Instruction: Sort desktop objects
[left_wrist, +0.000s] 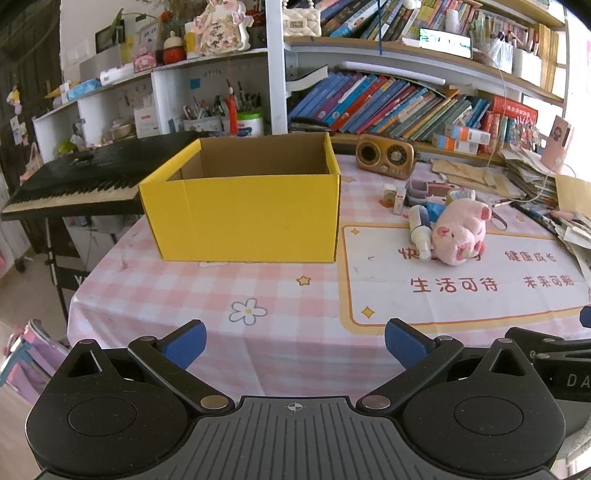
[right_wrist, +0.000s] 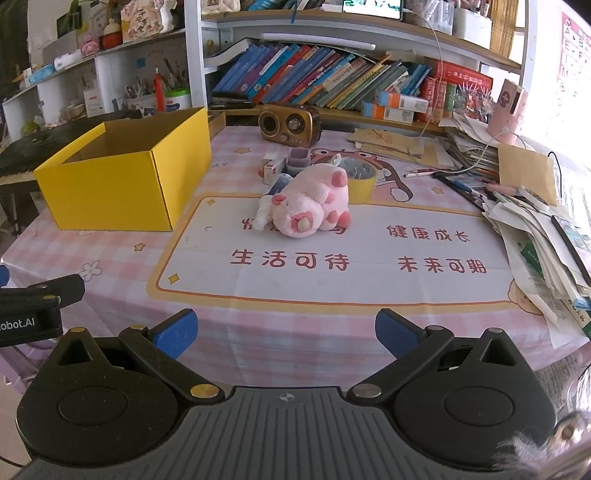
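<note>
An open yellow cardboard box (left_wrist: 243, 214) stands on the table's left; it also shows in the right wrist view (right_wrist: 122, 177) and looks empty inside. A pink plush pig (left_wrist: 460, 232) (right_wrist: 310, 203) lies on the printed mat, with a white bottle (left_wrist: 421, 229) beside it, a yellow tape roll (right_wrist: 362, 181), a grey small container (right_wrist: 298, 158) and a small white box (right_wrist: 273, 168) behind it. My left gripper (left_wrist: 295, 345) is open and empty at the near table edge. My right gripper (right_wrist: 286, 334) is open and empty, well short of the pig.
A brown retro radio (right_wrist: 290, 123) stands at the back. Stacks of papers and pens (right_wrist: 535, 229) crowd the right side. A black keyboard piano (left_wrist: 74, 181) sits left of the table. Bookshelves rise behind. The other gripper's body shows at the left edge of the right wrist view (right_wrist: 33, 310).
</note>
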